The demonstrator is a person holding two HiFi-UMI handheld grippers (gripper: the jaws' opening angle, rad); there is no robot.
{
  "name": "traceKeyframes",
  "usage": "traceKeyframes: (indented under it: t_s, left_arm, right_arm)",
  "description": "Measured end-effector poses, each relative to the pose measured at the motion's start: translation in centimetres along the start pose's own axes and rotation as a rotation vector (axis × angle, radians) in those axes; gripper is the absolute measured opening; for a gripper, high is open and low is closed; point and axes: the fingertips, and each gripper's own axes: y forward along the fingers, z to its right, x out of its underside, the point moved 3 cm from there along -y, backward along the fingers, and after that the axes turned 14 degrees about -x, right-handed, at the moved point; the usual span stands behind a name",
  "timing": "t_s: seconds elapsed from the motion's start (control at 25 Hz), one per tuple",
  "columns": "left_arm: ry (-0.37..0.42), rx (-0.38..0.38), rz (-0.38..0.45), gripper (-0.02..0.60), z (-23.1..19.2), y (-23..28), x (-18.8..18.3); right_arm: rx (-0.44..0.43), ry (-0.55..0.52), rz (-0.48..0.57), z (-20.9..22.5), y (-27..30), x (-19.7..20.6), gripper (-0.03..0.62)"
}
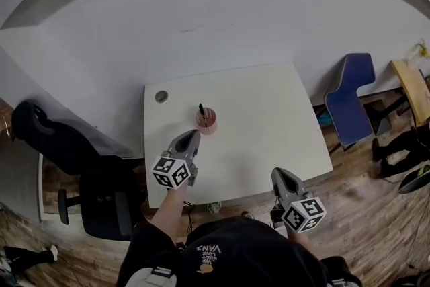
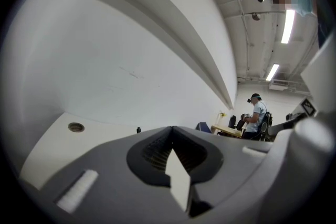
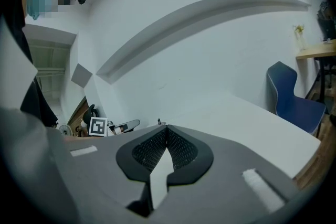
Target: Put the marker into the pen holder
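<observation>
A pink pen holder (image 1: 207,121) stands on the white table (image 1: 262,117), left of the middle. A black marker (image 1: 201,111) stands upright inside it. My left gripper (image 1: 193,134) hovers just in front of the holder, shut with nothing between its jaws. My right gripper (image 1: 277,173) hangs at the table's front edge, also shut and empty. In the left gripper view the jaws (image 2: 171,128) meet at a tip, and the marker's top (image 2: 138,129) peeks over them. In the right gripper view the shut jaws (image 3: 166,127) hide all but the marker's tip (image 3: 159,121).
A round cable grommet (image 1: 161,96) sits in the table's far left corner. A black office chair (image 1: 101,201) stands left of the table and a blue chair (image 1: 353,97) to its right. A person (image 2: 257,115) stands far off by a wooden desk (image 1: 410,84).
</observation>
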Motion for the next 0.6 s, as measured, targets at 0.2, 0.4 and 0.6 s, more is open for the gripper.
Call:
traceKeyframes:
  t_s: [0.2, 0.4, 0.6]
  left_arm:
    - [0.007, -0.030, 0.020, 0.052, 0.5, -2.5, -0.1]
    - [0.003, -0.067, 0.053, 0.052, 1.4, -5.2, -0.5]
    - [0.012, -0.099, 0.095, 0.052, 2.6, -8.2, -1.1]
  right_arm:
    - [-0.060, -0.008, -0.014, -0.5, 0.5, 0.0, 0.002]
    - [-0.124, -0.018, -0.035, -0.7, 0.8, 0.0, 0.002]
    - [-0.189, -0.027, -0.053, -1.0, 1.0, 0.0, 0.002]
